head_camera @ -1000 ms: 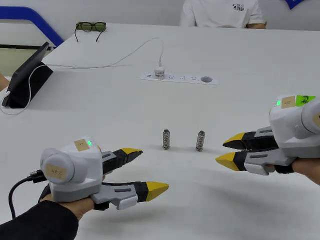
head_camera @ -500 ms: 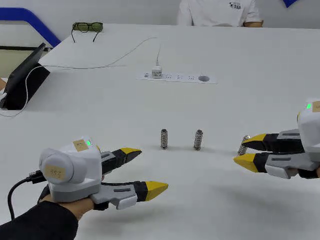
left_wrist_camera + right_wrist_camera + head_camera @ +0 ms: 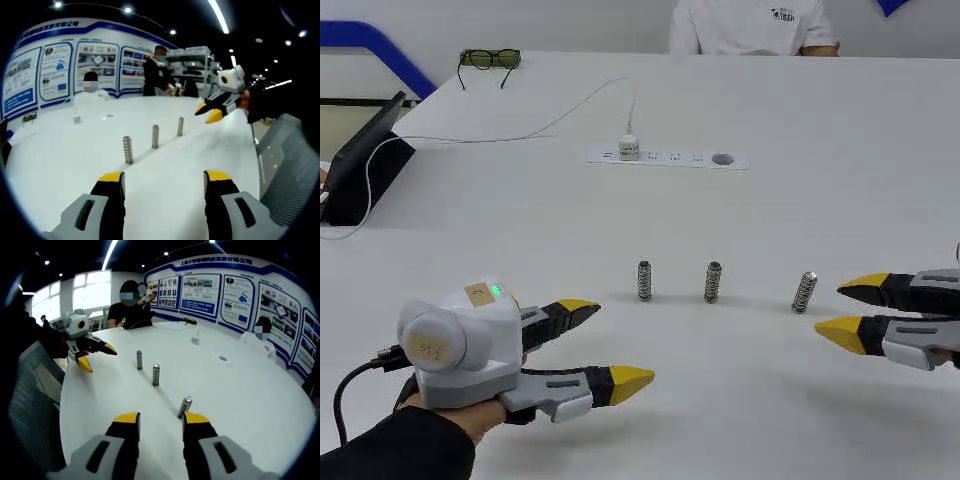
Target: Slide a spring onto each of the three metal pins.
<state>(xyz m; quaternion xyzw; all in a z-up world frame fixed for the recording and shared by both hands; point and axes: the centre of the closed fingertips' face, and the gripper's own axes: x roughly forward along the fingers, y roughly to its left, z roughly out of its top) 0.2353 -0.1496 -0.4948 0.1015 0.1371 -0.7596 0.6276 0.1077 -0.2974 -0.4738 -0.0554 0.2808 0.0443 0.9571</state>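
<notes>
Three coiled metal springs stand in a row mid-table on pins: left spring (image 3: pixel 644 280) and middle spring (image 3: pixel 713 282) upright; right spring (image 3: pixel 805 291) leaning slightly; table (image 3: pixel 820 180) smooth, matte white. Left gripper (image 3: pixel 620 342): grey plastic body, black jaws with pointed yellow tips, jaws spread, holding nothing, near-left of the row. Right gripper (image 3: pixel 834 308): same build, jaws parted and empty, tips just beside the right spring, not touching. Flat white power strip (image 3: pixel 665 157) further back, thin white cable running off it; dark-framed glasses (image 3: pixel 488 59) at the far edge.
</notes>
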